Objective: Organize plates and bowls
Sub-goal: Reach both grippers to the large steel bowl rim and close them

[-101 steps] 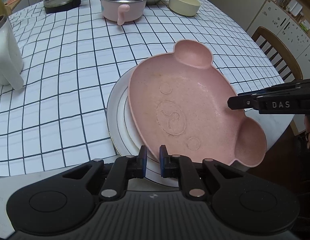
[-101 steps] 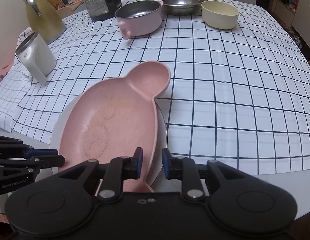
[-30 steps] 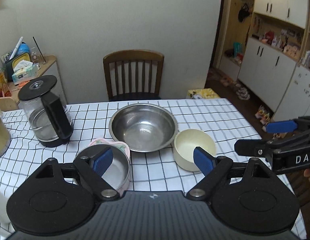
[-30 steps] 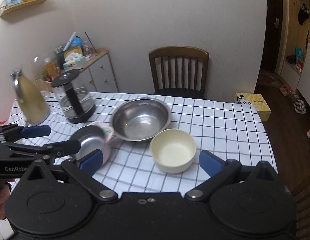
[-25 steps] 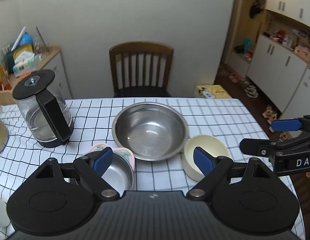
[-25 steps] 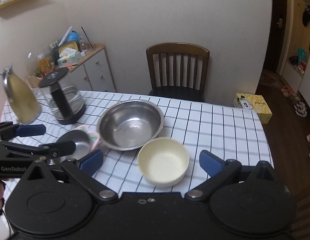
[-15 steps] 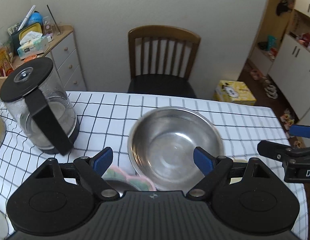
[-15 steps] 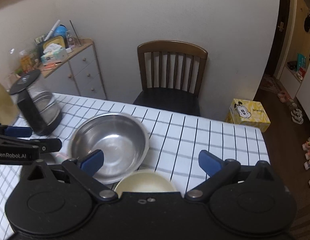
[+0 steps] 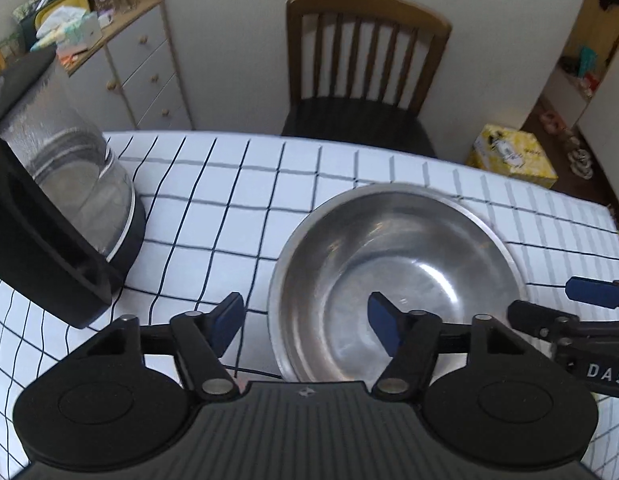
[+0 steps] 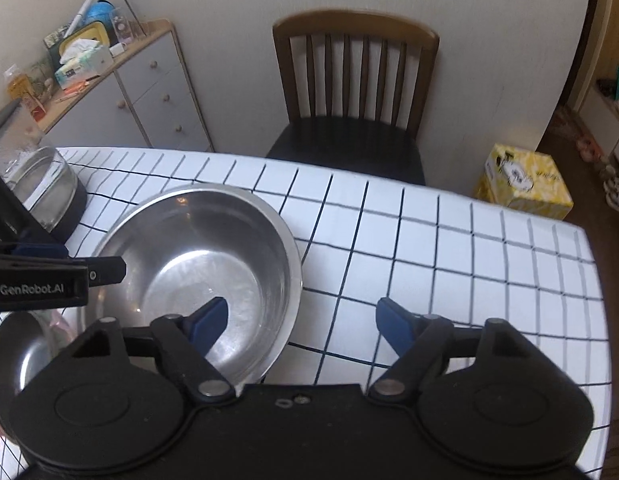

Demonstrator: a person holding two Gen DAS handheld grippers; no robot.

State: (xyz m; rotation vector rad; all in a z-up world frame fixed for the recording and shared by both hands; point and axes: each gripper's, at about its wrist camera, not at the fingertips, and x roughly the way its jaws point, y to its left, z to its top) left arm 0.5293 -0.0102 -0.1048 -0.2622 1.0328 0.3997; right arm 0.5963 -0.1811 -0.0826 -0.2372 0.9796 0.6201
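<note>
Left wrist view: the left gripper point(image 9: 305, 322) is closing, jaws still spread, straddling the near left rim of the steel bowl point(image 9: 393, 268) without pinching it. A kettle point(image 9: 57, 208) stands left on the checked table point(image 9: 213, 200), a chair point(image 9: 365, 64) behind. The right gripper point(image 9: 581, 308) enters at right, cut off.

Right wrist view: the right gripper point(image 10: 301, 320) is closing, jaws apart over the bowl's point(image 10: 205, 264) right rim, gripping nothing. The left gripper point(image 10: 69, 264) overlaps the bowl's left edge. A smaller steel bowl point(image 10: 21, 344) is half hidden at lower left.
</note>
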